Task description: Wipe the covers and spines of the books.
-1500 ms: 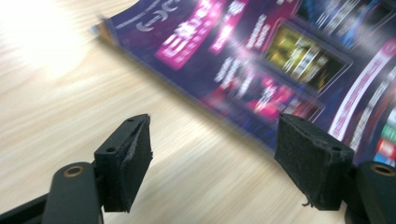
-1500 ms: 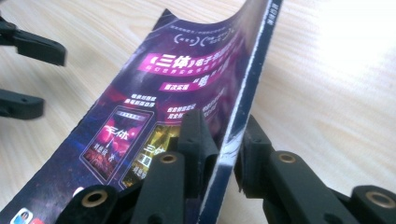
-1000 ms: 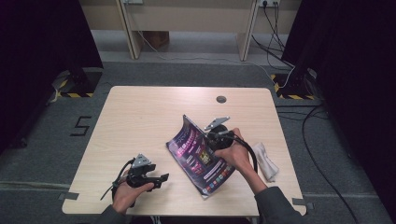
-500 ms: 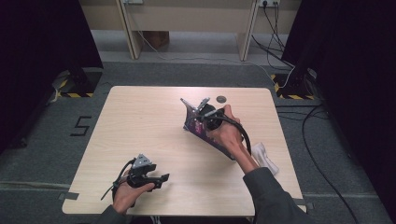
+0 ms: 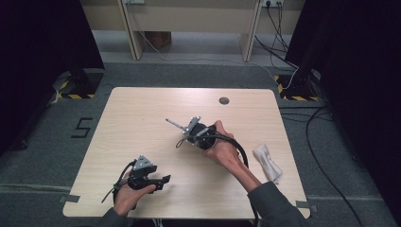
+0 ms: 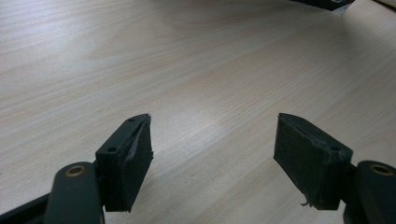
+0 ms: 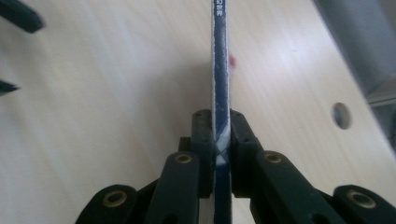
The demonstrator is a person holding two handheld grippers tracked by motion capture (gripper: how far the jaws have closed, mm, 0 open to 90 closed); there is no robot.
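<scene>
Midway across the pale wooden desk (image 5: 142,118), the right gripper (image 5: 188,126) held a thin flat packet (image 7: 219,74) edge-on between its black fingers (image 7: 203,140), which were pressed tight against both of its faces. Seen along the right gripper view, the packet rose upright from the fingers as a narrow dark-blue strip with white print near its top edge, lifted clear of the desk. From the high view it appeared only as a slim sliver poking out toward the desk's far left from the gripper, near the middle of the desk, with the person's right hand (image 5: 222,149) wrapped around the gripper's body and its cable looping back over the wrist.

Near the front edge, the left gripper (image 5: 163,179) sat low over the desk in the left hand (image 5: 125,198), its fingers (image 6: 126,158) spread wide with nothing but bare wood between them.

A crumpled white cloth (image 5: 267,163) lay near the desk's right edge, well apart from both grippers. A round cable hole (image 5: 224,100) sat close to the far edge.
</scene>
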